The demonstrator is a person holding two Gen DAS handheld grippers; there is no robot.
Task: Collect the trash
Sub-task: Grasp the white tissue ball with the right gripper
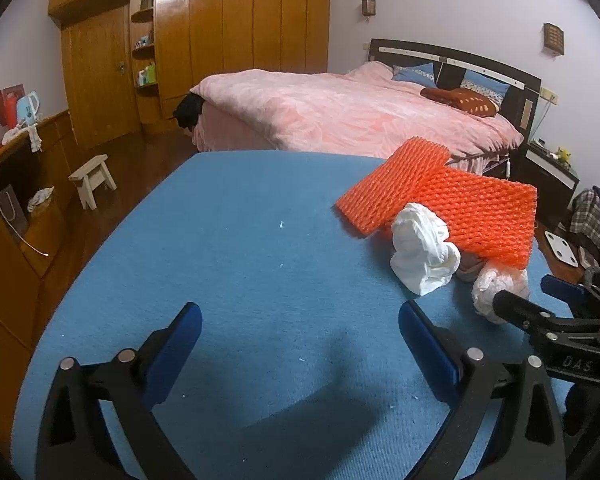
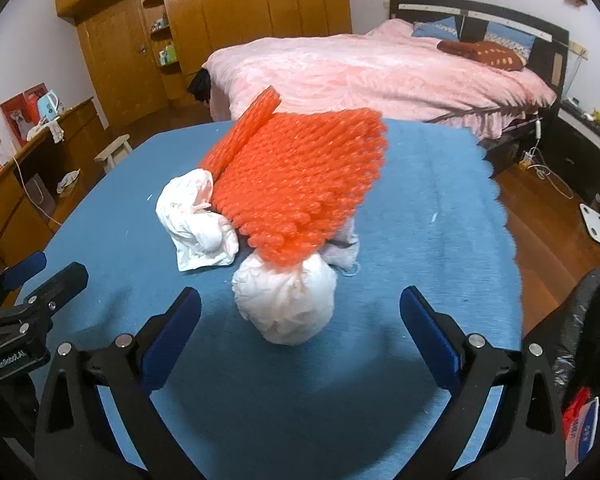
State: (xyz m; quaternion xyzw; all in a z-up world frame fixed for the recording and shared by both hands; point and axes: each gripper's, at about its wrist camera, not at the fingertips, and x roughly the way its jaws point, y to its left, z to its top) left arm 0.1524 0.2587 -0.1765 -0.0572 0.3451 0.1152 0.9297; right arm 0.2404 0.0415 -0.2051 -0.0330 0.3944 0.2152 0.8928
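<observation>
The right tool (image 2: 300, 316) hangs low over the blue counter (image 2: 440, 208), its blue pads spread wide and gripping nothing, with a balled white wad (image 2: 286, 304) sitting just ahead between them. Orange foam netting (image 2: 300, 184) lies on top of that wad and against a second crumpled white wad (image 2: 198, 220). To the left, the left tool (image 1: 300, 336) gapes wide over bare blue cloth. Beyond stands a pink bed (image 1: 340, 112).

Left gripper (image 1: 300, 332) and right gripper (image 2: 300, 316): jaws spread wide, nothing held, side by side, fingers pointing forward and slightly downward.
</observation>
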